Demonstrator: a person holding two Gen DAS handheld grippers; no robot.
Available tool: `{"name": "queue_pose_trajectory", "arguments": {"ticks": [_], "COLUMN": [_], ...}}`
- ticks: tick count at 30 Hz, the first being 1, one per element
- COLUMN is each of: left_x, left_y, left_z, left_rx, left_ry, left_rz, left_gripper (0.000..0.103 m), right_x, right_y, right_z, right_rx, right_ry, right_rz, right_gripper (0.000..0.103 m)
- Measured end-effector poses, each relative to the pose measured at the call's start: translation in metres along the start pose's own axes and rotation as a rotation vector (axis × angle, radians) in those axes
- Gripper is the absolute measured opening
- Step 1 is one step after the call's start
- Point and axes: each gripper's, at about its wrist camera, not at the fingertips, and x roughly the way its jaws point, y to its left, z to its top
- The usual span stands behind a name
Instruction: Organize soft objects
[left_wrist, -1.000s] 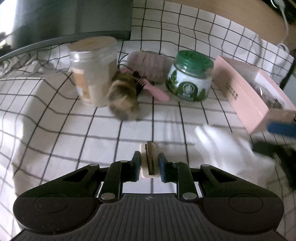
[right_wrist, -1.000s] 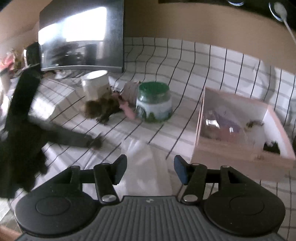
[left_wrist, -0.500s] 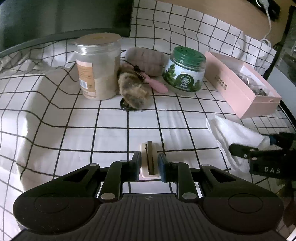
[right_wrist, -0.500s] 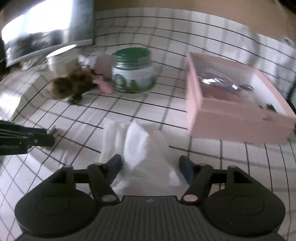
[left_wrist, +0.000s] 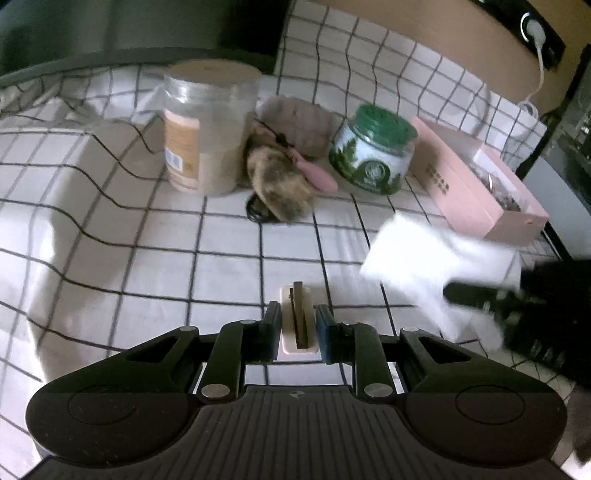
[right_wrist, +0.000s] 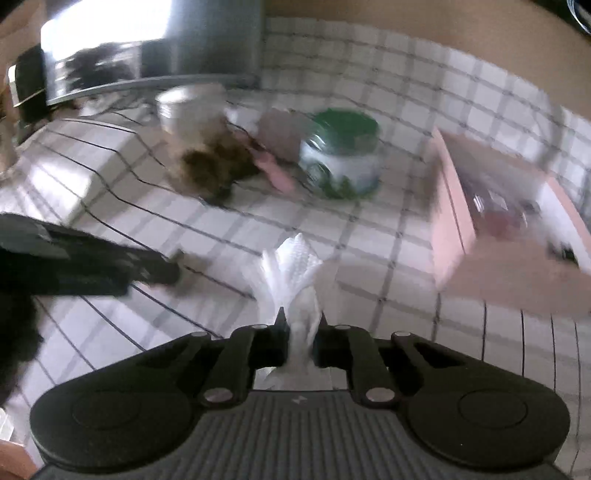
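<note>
The right hand-held gripper (right_wrist: 300, 325), open around the white tissue (right_wrist: 295, 273) half a second ago, has now pinched it and lifted it off the checked counter (left_wrist: 229, 258), ready for the pink box (right_wrist: 517, 236) beyond. The left hand-held gripper (left_wrist: 297, 326) still clamps a small cream clip (left_wrist: 297, 317).

Green-lidded jar (left_wrist: 373, 155) beside pink brush (left_wrist: 314, 171); clear tub (left_wrist: 208, 129) left of both
</note>
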Motion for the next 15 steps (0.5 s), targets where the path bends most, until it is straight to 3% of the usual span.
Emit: {"name": "queue_pose_trajectory", "arguments": {"ticks": [4,8,12,15], "left_x": [-0.032,-0.071,-0.100,-0.109], "left_y": [0.002,0.012,0.009,-0.003], "left_z": [0.017,0.071,0.142,0.181], "left_rx": [0.002,-0.081,-0.008,0.040], "left_ry": [-0.111,-0.246,-0.410,-0.463], "left_rz": [0.000,-0.032,0.068,0.105], "left_gripper": [0.023,0.023,0.023,0.023], "right_x": [-0.016,-0.033,-0.048,-0.062], "right_y": [0.003,-0.007,-0.025,-0.043], "right_z": [0.037,0.092,0.160,0.200], "right_rx": [-0.059,-0.084,-0.033,-0.007], "right_ry": [-0.063,-0.146,-0.232,-0.323], "right_rz": [0.037,0.079,0.150,0.142], "right_gripper": [0.011,0.011,0.011,0.011]}}
